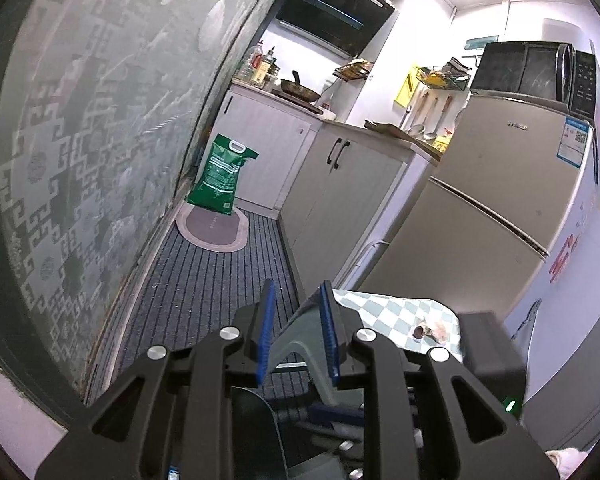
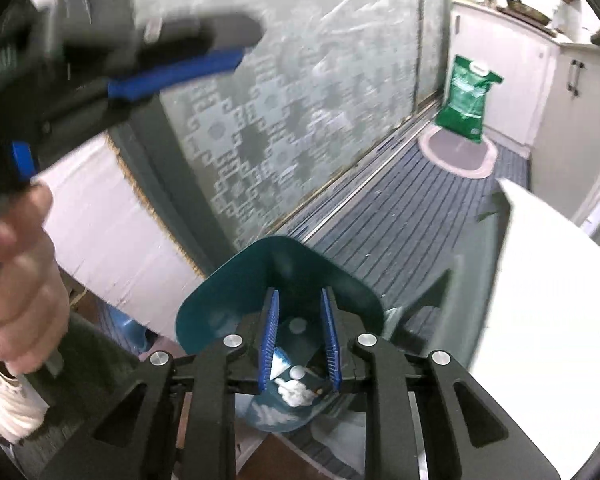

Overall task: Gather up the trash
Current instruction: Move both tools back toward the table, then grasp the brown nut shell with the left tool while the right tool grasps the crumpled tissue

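My right gripper (image 2: 300,300) is shut on a teal dustpan (image 2: 280,280). The pan carries white crumpled paper scraps (image 2: 296,390) near its handle end. My left gripper (image 1: 298,292) is open and empty, held above the floor beside a table with a green-checked cloth (image 1: 388,312). Small trash bits (image 1: 430,330), brown and pinkish, lie on that cloth to the right of the left fingers. The left gripper also shows blurred in the right wrist view (image 2: 172,60), upper left, held by a hand (image 2: 20,280).
A frosted patterned glass door (image 1: 100,140) runs along the left. A striped grey mat (image 1: 204,280) covers the floor, with an oval rug (image 1: 212,228) and a green rice bag (image 1: 222,178) beyond. White cabinets (image 1: 340,200) and a fridge (image 1: 480,220) stand right.
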{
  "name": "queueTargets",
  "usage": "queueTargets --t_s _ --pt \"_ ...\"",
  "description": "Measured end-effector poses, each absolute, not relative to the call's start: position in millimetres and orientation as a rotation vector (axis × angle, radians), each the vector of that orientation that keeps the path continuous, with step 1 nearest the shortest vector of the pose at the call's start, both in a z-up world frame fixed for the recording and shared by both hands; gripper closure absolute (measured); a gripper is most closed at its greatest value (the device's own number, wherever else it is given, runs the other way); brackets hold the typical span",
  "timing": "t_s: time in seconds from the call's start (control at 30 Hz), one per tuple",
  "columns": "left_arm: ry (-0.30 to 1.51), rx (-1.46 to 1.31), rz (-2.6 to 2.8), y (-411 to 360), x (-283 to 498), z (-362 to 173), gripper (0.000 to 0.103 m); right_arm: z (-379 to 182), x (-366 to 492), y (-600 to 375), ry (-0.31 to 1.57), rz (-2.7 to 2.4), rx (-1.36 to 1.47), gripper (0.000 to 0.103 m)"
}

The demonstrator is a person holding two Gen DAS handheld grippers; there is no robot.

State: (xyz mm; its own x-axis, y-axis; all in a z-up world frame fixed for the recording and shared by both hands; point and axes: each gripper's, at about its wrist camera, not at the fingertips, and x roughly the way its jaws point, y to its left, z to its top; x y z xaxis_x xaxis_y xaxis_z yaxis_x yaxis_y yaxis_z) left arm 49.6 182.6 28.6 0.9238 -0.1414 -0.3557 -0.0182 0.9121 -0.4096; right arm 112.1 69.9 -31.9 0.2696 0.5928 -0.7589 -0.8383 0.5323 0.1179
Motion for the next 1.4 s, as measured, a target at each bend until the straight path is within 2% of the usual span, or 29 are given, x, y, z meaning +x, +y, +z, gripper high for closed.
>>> queueTargets --t_s 0.37,0.7,1.07,1.4 --pt "0.438 -0.382 -0.104 139 77 25 0.073 -6 156 -2 0.798 0.863 -0.216 0.082" --pt "0.501 -0.333 -0.133 101 103 14 0.064 -7 188 -61 0.79 0.745 -0.147 0.081" --pt "0.59 -0.279 -0.19 55 136 0 0.055 -6 215 -114 0.775 0.631 -0.13 0.069" --pt "0.644 -0.281 -0.226 31 163 -9 0.051 -18 239 -142 0.79 0.551 -0.197 0.067"
